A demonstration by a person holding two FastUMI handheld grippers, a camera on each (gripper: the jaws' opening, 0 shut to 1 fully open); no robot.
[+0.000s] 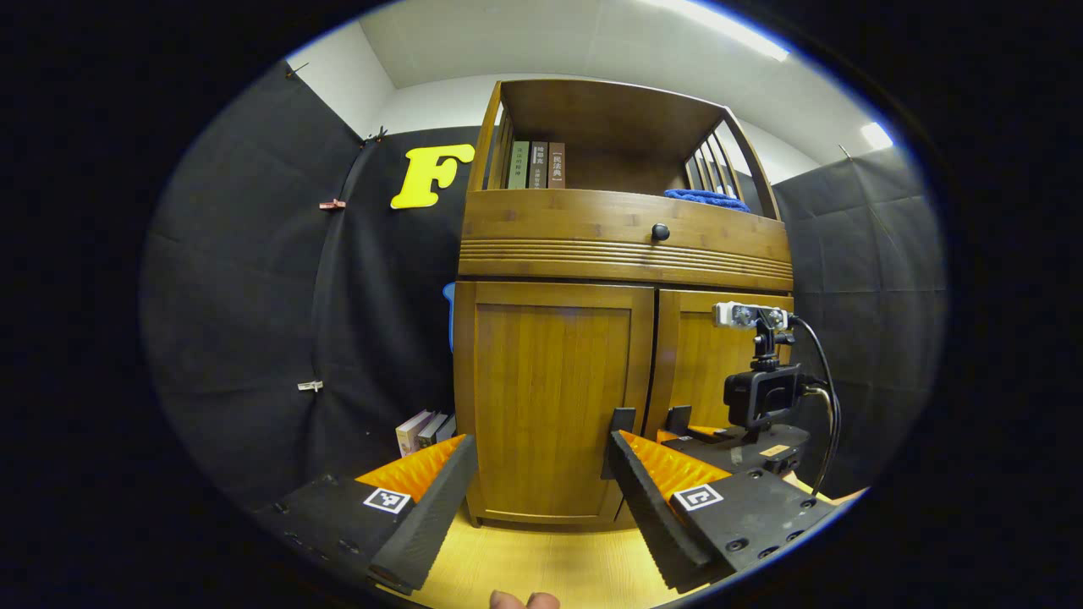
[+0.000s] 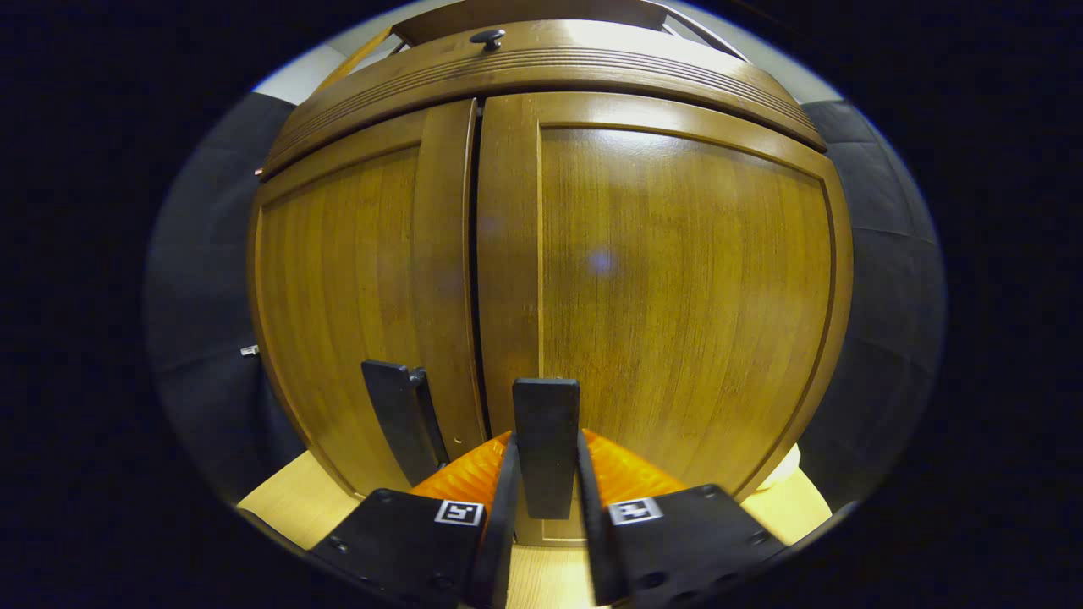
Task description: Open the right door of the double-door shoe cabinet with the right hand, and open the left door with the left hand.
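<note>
The wooden shoe cabinet has two doors, and both look closed. In the right gripper view, the right door [image 2: 685, 288] carries a dark upright handle [image 2: 546, 406] by the centre gap. My right gripper [image 2: 546, 448] is shut on that handle, one finger pressed to each side. The left door's handle [image 2: 402, 419] stands free beside it. In the left gripper view, my left gripper [image 1: 541, 444] is open in front of the left door [image 1: 550, 381]. The left door's handle [image 1: 622, 423] sits just past its right fingertip. The right gripper [image 1: 689, 433] with its camera holds the right door [image 1: 711, 364].
Above the doors runs a drawer with a round knob [image 1: 660, 231]. The open shelf on top holds books [image 1: 535, 165] and a blue cloth [image 1: 706, 200]. More books [image 1: 423, 431] lean on the floor to the cabinet's left. Pale wooden floor [image 1: 541, 567] lies below.
</note>
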